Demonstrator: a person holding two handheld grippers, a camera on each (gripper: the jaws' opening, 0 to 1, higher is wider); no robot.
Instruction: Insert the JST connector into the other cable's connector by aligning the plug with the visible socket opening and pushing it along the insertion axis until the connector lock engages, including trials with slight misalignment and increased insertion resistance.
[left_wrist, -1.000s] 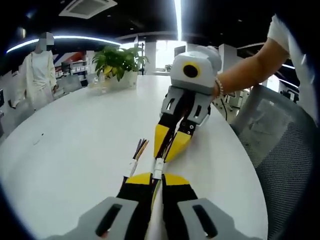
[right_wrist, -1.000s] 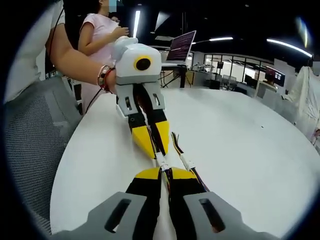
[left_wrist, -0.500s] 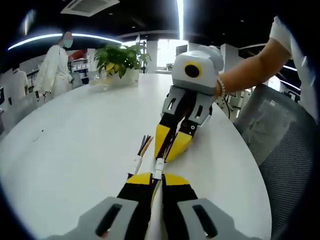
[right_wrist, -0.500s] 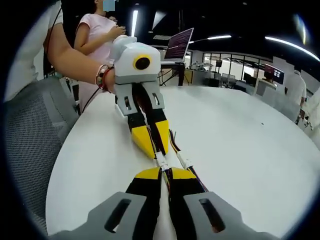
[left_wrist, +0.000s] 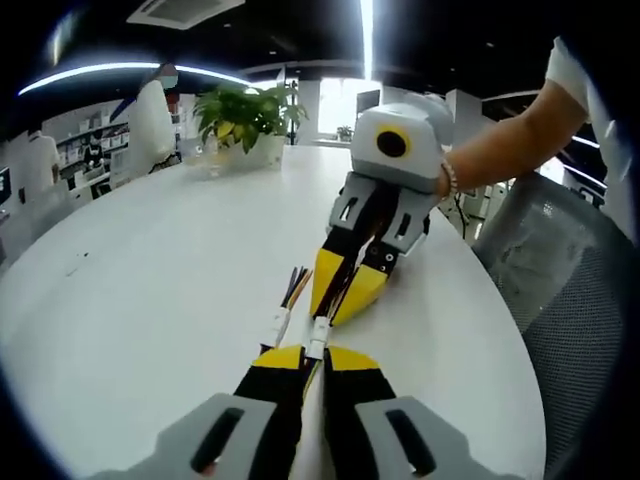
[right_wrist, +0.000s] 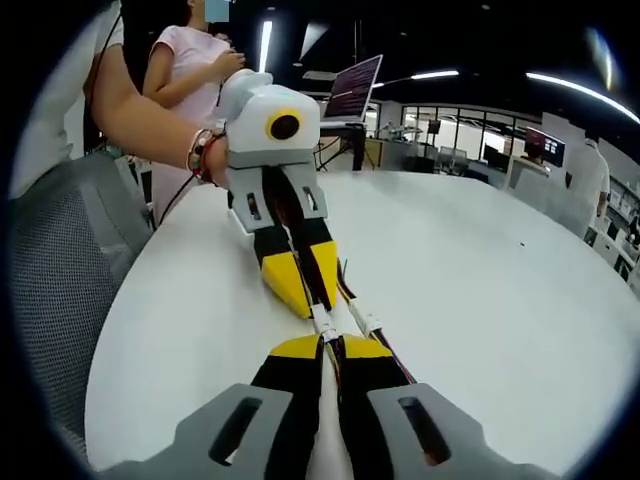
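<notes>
Connector pair held tip to tip between my two tools.

The white connector (left_wrist: 317, 337) ran lengthwise from my left tool (left_wrist: 312, 357) to my right tool (left_wrist: 345, 300), both clamped narrow on it above the worktop (left_wrist: 150, 300); a second cable end (left_wrist: 281, 318) lay just beside, a plant (left_wrist: 243, 117) beyond.

Bright overhead strips, fisheye-warped edges

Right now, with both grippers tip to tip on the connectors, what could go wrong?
1. The white connector is pinched between the left gripper and the right gripper; whether the lock has engaged cannot be told, so pulling apart could unseat it.
2. A second connector with loose coloured wires lies close beside the tips and could get dragged.
3. The grippers meet at a slight angle, so pushing harder may bend the plug.
</notes>
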